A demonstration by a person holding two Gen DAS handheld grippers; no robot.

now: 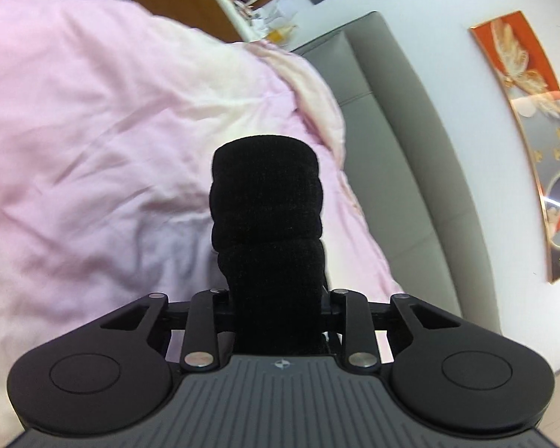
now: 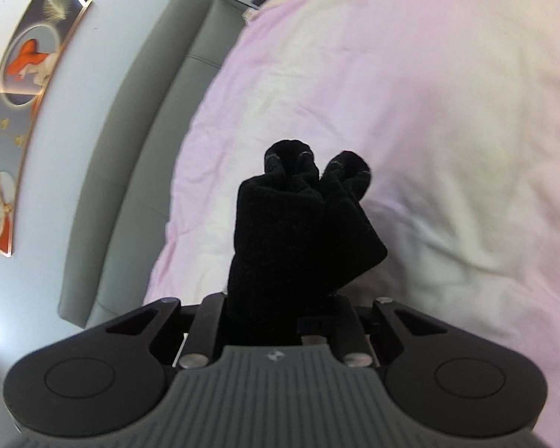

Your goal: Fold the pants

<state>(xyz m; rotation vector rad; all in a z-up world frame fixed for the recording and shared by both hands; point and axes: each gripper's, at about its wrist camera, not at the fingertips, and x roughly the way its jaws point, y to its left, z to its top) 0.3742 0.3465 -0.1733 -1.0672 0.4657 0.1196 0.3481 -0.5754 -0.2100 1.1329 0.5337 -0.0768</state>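
Left wrist: left gripper (image 1: 267, 224) clamped on black pants (image 1: 268, 201), pink bedding (image 1: 93, 130) edge beside headboard (image 1: 392, 130).

Pink duvet (image 1: 93, 130) ahead open; grey headboard (image 1: 403, 149) and wall (image 1: 422, 18) block far side.

1. The pants (image 1: 267, 220) rise bunched between the left gripper's (image 1: 276, 298) fingers, above the bed (image 1: 93, 130).
2. Behind the bed stands the headboard (image 1: 399, 142); the picture (image 1: 534, 142) hangs on the wall beyond.
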